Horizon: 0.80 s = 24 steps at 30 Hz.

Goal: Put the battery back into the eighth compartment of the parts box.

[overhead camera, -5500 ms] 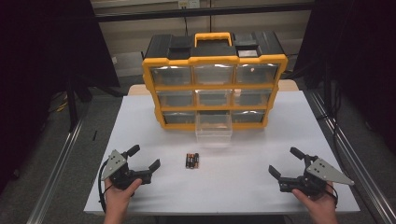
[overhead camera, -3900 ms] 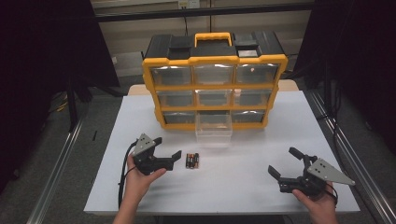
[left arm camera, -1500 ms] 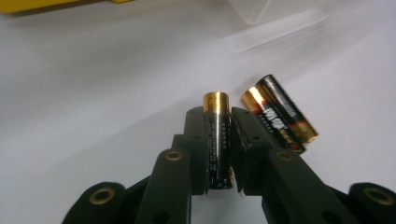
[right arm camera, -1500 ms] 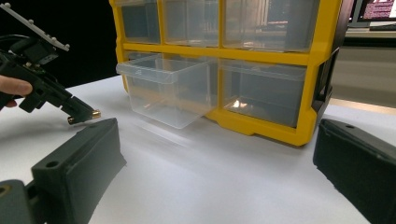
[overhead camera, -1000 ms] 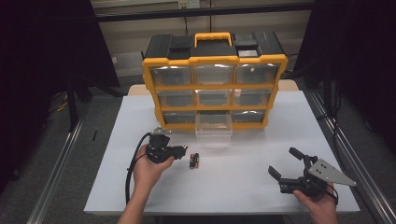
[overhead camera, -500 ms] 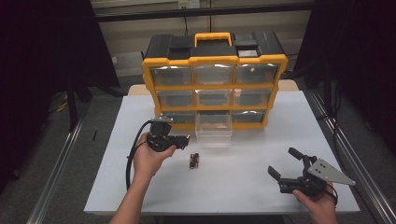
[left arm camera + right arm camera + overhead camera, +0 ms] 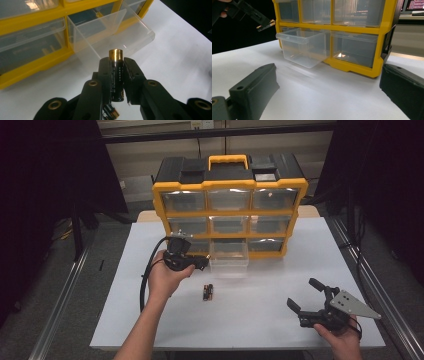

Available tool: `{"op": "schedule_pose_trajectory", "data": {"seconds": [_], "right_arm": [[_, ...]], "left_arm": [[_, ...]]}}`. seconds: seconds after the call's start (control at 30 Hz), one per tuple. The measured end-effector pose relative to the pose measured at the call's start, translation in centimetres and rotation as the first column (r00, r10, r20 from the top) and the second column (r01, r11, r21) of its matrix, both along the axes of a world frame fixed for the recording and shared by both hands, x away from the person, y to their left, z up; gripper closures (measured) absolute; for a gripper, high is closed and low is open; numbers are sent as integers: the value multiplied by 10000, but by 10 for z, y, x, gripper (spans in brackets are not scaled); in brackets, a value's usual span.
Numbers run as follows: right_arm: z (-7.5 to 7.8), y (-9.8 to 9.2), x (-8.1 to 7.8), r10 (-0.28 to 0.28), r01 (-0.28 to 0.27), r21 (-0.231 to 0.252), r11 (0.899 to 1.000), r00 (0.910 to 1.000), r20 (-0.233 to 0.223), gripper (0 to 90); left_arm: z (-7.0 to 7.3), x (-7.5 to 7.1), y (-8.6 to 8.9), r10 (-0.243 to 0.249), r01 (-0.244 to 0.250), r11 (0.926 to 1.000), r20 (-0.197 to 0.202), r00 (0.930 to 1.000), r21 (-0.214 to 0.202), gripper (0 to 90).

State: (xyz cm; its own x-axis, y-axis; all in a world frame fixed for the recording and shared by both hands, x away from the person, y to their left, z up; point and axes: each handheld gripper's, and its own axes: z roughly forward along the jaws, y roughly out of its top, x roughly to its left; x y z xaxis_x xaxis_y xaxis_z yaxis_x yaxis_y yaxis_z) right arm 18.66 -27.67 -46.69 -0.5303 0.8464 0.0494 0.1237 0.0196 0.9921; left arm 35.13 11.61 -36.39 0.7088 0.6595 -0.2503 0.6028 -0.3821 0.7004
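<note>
Drawers of clear plastic fill the yellow organizer (image 7: 229,205) in three rows of three, and through their fronts no contents can be made out. One of them, the pulled-out drawer (image 7: 110,32) in the middle of the bottom row, stands open just ahead of the left gripper (image 7: 117,65), and its clear walls and floor show nothing lying inside. The left gripper's jaws are closed tight on a battery (image 7: 116,75), a black cell with a gold end cap that stands upright between the pads, its cap rising just above the jaw tips and pointing toward the drawer's front rim. Directly below this gripper, partly hidden by its frame, more batteries (image 7: 207,292) lie on the white table (image 7: 260,320), near the person's wrist in the high view. The right gripper (image 7: 310,295) rests well apart, low over the table on the far side from the held cell, its jaws spread wide with nothing between them, facing the organizer's lower drawers.
</note>
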Motion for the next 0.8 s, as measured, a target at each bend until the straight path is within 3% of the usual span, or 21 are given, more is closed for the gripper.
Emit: {"op": "schedule_pose_trajectory", "data": {"seconds": [0.23,0.27,0.47,0.5,0.53,0.57,0.6,0.63,0.67,0.73,0.8], "right_arm": [[1,-1,-1,-11,11,-9,10000,10000,14,8],[0,-1,-1,-14,14,-14,10000,10000,3,7],[0,-1,0,40,-40,-20,10000,10000,-24,8],[1,0,-1,8,-8,-45,10000,10000,-5,8],[1,0,-1,0,0,-49,10000,10000,-5,9],[1,0,-1,54,-53,-111,9999,10000,50,9],[1,0,-1,75,-74,-82,9999,10000,40,9],[1,0,-1,31,-31,-85,10000,10000,12,9],[1,1,-1,53,-53,-55,10000,10000,-3,9],[0,1,-1,-2,2,-84,10000,10000,-22,8],[0,1,0,28,-28,-62,10000,10000,-45,8]], "left_arm": [[8,6,-12,38,-37,10000,74,10000,-79,776],[9,8,-11,-143,142,9998,138,9998,110,775],[12,11,-17,-45,46,10000,201,9998,-36,775],[13,11,-17,-95,92,9999,247,9997,114,775],[13,12,-19,65,-63,9999,218,9997,-101,775],[13,13,-18,-129,125,9998,250,9996,135,775],[13,13,-20,-3,3,10000,232,9997,4,775],[13,15,-20,-88,82,9998,325,9994,175,775],[12,15,-23,61,-61,10000,204,9998,-11,775],[13,18,-23,-224,216,9994,275,9994,261,775],[14,19,-25,-155,149,9997,331,9993,174,775]]}}
